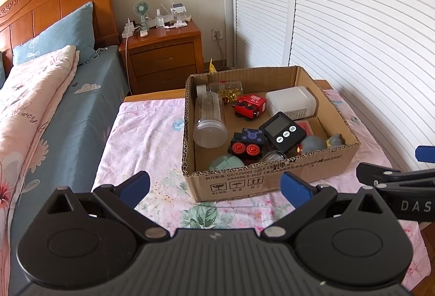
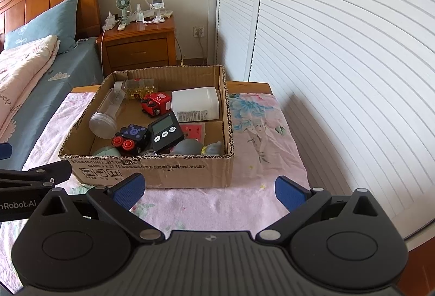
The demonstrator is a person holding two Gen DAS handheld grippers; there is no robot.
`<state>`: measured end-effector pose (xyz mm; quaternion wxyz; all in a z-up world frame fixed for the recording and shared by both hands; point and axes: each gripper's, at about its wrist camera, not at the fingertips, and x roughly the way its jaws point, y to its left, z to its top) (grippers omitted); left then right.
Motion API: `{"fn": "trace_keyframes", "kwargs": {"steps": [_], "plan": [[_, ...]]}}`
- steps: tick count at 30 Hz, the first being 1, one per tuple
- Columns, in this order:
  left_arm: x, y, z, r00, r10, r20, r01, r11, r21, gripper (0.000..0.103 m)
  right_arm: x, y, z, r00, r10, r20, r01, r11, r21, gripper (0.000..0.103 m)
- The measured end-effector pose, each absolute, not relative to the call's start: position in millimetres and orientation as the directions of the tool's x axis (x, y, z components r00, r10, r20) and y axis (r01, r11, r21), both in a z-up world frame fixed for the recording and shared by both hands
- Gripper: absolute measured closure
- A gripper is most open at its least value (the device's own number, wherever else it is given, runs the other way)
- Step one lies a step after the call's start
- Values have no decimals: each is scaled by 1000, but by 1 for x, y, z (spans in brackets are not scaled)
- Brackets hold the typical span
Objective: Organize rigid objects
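Note:
An open cardboard box [image 1: 274, 176] [image 2: 152, 171] stands on a table with a pink floral cloth [image 1: 144, 138] [image 2: 255, 149]. Inside lie a clear plastic jar [image 1: 210, 120] [image 2: 106, 116], a red toy train [image 1: 248, 103] [image 2: 155, 103], a black toy train with red wheels [image 1: 246, 143] [image 2: 130, 139], a black digital timer [image 1: 283, 130] [image 2: 165, 131], a white plastic container [image 1: 291, 102] [image 2: 195, 103], and a jar of gold pieces [image 1: 228, 90] [image 2: 138, 87]. My left gripper [image 1: 214, 184] and right gripper [image 2: 208, 186] both hover open and empty in front of the box.
A bed with a blue sheet [image 1: 73, 111] and pink quilt [image 1: 30, 105] lies to the left. A wooden nightstand [image 1: 163, 54] [image 2: 138, 47] with a small fan stands behind. White louvred doors [image 1: 353, 24] [image 2: 339, 51] line the right side.

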<state>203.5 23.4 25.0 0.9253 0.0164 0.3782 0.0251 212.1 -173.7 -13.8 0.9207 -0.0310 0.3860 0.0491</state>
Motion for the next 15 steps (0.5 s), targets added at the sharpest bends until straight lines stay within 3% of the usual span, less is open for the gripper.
{"fn": "trace_keyframes", "kwargs": {"steps": [15], "plan": [[201, 20, 27, 714, 58, -698, -30, 998, 53, 1, 211, -175, -14, 698, 62, -714, -110, 994, -21, 0]]}}
